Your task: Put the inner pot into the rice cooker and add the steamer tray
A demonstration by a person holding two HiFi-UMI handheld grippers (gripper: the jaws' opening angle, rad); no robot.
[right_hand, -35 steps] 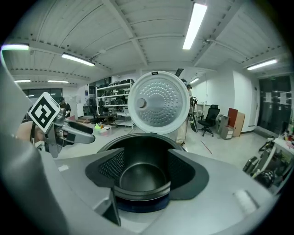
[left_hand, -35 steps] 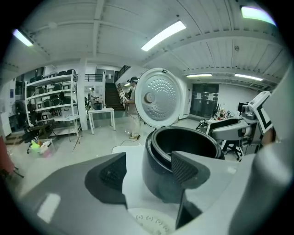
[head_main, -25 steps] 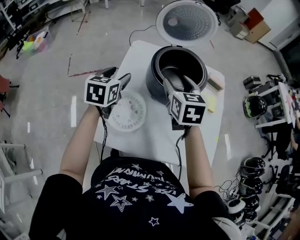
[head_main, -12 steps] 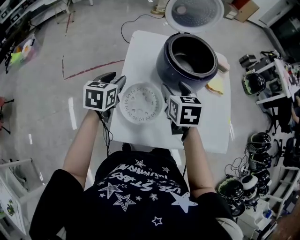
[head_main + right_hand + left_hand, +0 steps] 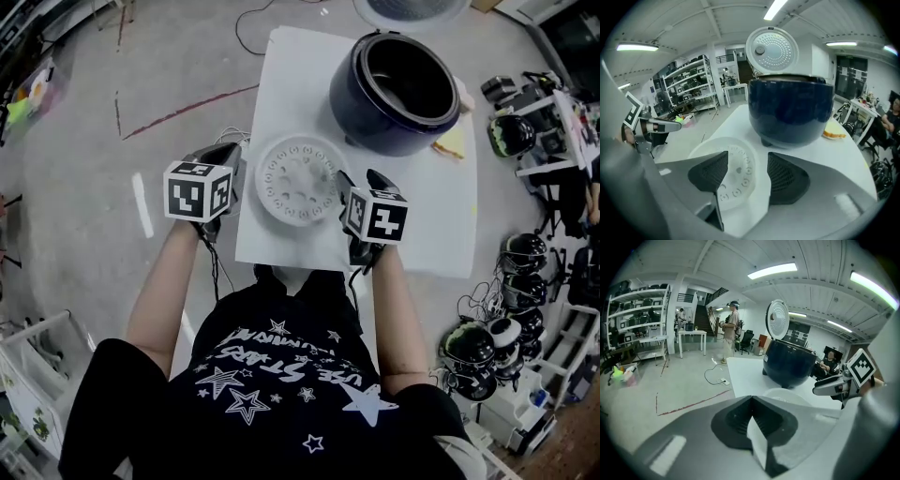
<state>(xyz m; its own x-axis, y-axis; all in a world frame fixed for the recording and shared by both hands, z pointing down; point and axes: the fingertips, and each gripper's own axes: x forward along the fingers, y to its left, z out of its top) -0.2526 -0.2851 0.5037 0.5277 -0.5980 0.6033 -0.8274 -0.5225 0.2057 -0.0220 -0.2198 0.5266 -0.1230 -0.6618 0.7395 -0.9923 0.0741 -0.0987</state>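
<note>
— Where's the steamer tray [image 5: 298,180]?

— Flat on the white table [image 5: 281,75], toward the near left corner and a little in from both edges. It's round and white, its holes facing up, and it lies between the two grippers.

— And the rice cooker [image 5: 356,103]?

— By the far right corner, clear of the tray. Its lid [image 5: 772,49] stands open and upright behind it. The mouth is dark with a ring inside it. I can't be sure that ring is the inner pot's rim.

— What are the left gripper's [image 5: 228,155] fingers doing?

— They're pressed together with nothing between them. It sits just off the table's left edge, beside the tray, half over the floor [image 5: 112,187].

— And the right gripper [image 5: 361,180]?

— Its fingers are spread wide, over the table near the near edge, at the tray's right side. In the right gripper view, the tray's rim shows in the gap between the dark ribbed pads [image 5: 710,171]. I can't tell whether either pad touches it.

— Anything else on the table?

— A yellow item [image 5: 450,145] at the right edge, just beside the cooker.
</note>
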